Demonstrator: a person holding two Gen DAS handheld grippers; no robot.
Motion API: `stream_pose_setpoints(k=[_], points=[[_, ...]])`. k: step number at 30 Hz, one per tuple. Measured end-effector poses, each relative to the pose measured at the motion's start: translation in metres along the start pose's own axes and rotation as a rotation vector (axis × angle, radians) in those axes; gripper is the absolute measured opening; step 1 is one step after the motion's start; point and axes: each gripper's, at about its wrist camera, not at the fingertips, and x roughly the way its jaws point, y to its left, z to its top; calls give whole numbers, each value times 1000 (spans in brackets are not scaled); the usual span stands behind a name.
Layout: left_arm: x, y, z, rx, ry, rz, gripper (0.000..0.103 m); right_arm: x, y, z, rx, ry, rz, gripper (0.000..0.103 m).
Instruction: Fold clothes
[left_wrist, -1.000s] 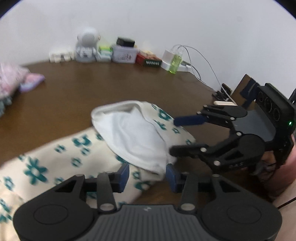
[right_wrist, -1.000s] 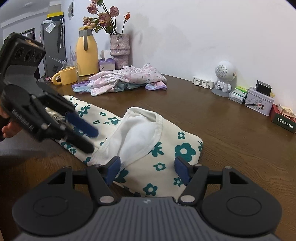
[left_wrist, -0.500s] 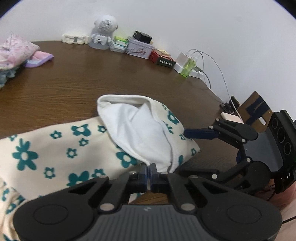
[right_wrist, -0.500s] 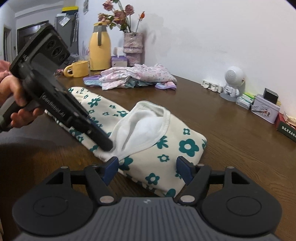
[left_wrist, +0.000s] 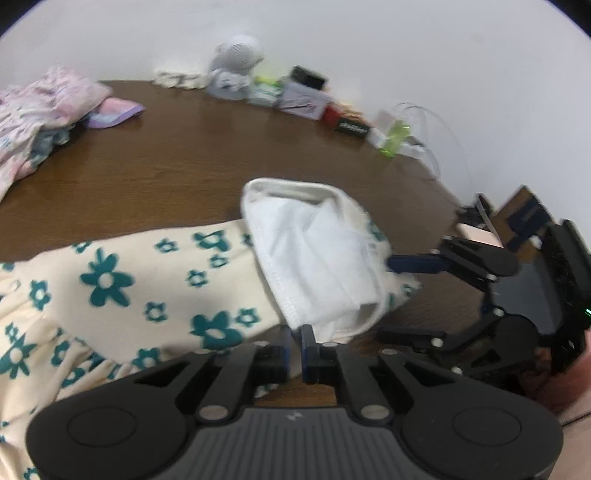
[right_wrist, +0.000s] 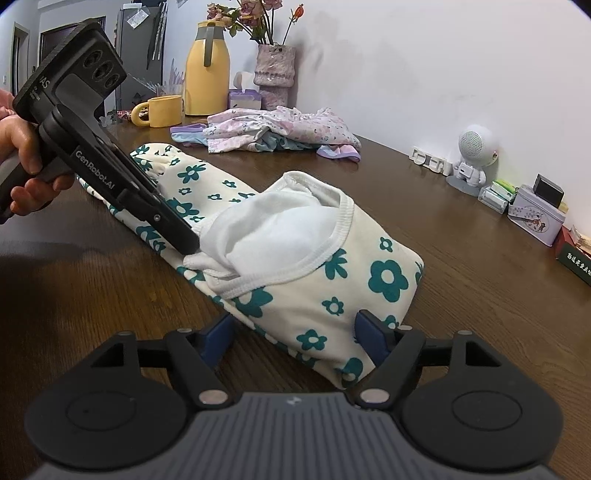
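The cream garment with teal flowers (right_wrist: 332, 280) lies folded long on the brown surface (right_wrist: 461, 258), white lining showing at its open end; the left gripper (left_wrist: 295, 341) pinches the white edge, jaws just easing apart; the right gripper (right_wrist: 295, 332), jaws wide and opening, straddles the near folded end without pressing it; a pink clothes pile (right_wrist: 280, 127) lies behind.
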Motion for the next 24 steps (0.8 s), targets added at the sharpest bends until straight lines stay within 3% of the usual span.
stream_pose_setpoints(k=[3, 6, 13, 17, 24], points=[[-8, -6, 6, 26, -39, 3, 26, -10, -10, 6, 46, -45, 16, 75], [-16, -11, 14, 49, -89, 21, 29, -19, -21, 12, 93, -88, 26, 75], [2, -12, 21, 50, -58, 5, 30, -8, -40, 26, 141, -98, -22, 75], [-2, -10, 9, 66, -33, 8, 47, -2, -44, 26, 169, -89, -24, 75], [10, -25, 0, 229, -17, 95, 45, 0, -40, 26, 166, -82, -9, 75]])
